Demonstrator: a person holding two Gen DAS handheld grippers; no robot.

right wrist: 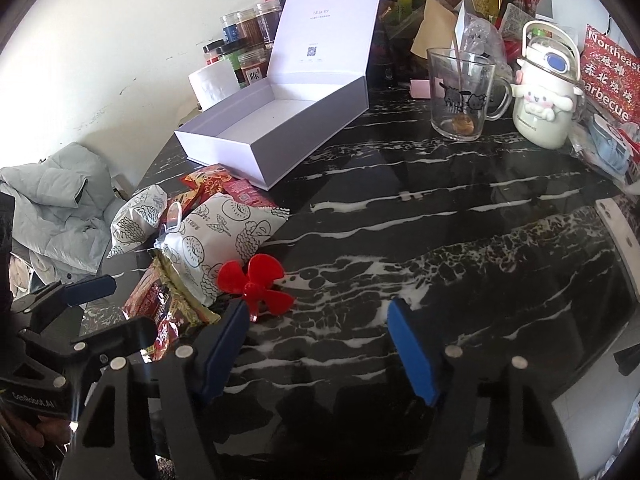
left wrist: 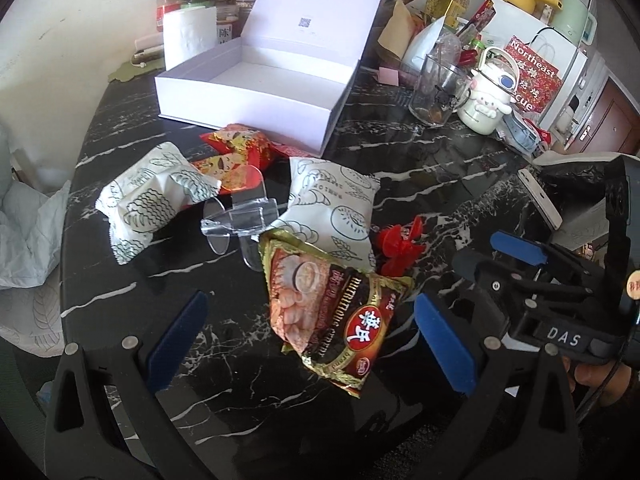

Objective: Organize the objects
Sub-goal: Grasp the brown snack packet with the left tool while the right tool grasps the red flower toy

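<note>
An open white box (left wrist: 256, 92) stands at the back of the black marble table (left wrist: 140, 320); it also shows in the right wrist view (right wrist: 256, 136). In front of it lie two white printed snack packs (left wrist: 148, 200) (left wrist: 336, 208), red candy packets (left wrist: 240, 148), a clear plastic stand (left wrist: 240, 220), a red propeller (left wrist: 400, 244) and a red-gold cereal packet (left wrist: 320, 304). My left gripper (left wrist: 308, 344) is open, its fingers either side of the cereal packet's near end. My right gripper (right wrist: 316, 348) is open and empty, just right of the red propeller (right wrist: 256, 284).
A glass mug (right wrist: 460, 92) and a white cartoon kettle (right wrist: 544, 92) stand at the back right. Spice jars (right wrist: 248, 40) and a paper roll (right wrist: 214, 82) stand behind the box. A grey jacket (right wrist: 60, 208) lies off the left edge. A white phone (left wrist: 540, 200) lies at the right.
</note>
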